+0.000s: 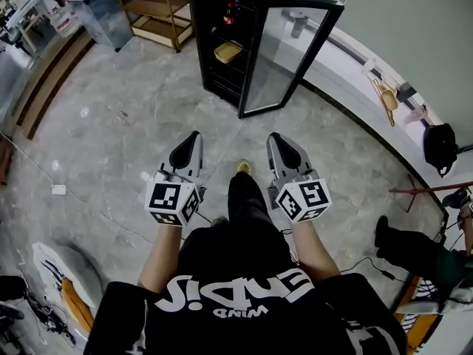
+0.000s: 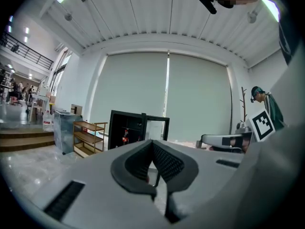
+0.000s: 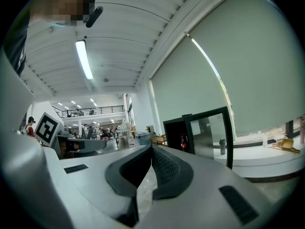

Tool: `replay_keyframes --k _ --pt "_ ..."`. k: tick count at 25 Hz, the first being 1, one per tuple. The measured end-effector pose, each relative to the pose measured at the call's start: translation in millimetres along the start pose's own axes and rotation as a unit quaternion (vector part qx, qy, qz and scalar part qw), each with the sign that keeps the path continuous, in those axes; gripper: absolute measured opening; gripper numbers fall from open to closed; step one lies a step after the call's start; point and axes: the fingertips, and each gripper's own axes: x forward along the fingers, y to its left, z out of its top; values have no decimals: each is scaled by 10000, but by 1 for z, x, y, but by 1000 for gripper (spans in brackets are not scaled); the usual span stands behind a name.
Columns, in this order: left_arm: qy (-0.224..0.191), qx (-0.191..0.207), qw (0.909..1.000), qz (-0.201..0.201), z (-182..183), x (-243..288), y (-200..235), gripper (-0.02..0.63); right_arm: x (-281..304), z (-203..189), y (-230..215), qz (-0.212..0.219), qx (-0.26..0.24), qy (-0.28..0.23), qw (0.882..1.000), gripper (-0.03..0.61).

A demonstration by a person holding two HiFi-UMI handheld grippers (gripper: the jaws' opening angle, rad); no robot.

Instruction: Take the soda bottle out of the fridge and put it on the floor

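Nearest, the left claw (image 1: 191,142) and right claw (image 1: 276,142) are held clenched, empty. At twelve o'clock, in the open fridge (image 1: 208,50), the bottle (image 1: 230,11) could be toppled by unopened claws.

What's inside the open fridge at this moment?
A soda bottle stands high up in the fridge, with a yellowish tray lower down. The bottom part is too dark to read.

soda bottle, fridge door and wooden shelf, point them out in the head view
soda bottle (image 1: 230,15): head view, on the red part of its body
fridge door (image 1: 287,56): head view, middle of the open glass pane
wooden shelf (image 1: 151,7): head view, on its middle board
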Motion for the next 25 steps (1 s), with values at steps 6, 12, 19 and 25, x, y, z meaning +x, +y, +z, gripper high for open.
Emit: replay_keyframes --k 6,12,19,25 --pt "13 -27 10000 7 10 59 34 8 67 2 -25 116 -11 103 9999 23" --pt "-83 -134 9998 157 34 127 67 8 138 20 -60 392 -35 207 9990 23" --pt "-154 -188 9990 375 50 198 99 8 213 34 -96 672 -126 274 9973 23" --pt "-142 -146 9986 496 57 235 121 6 256 42 -118 630 -139 262 9976 23"
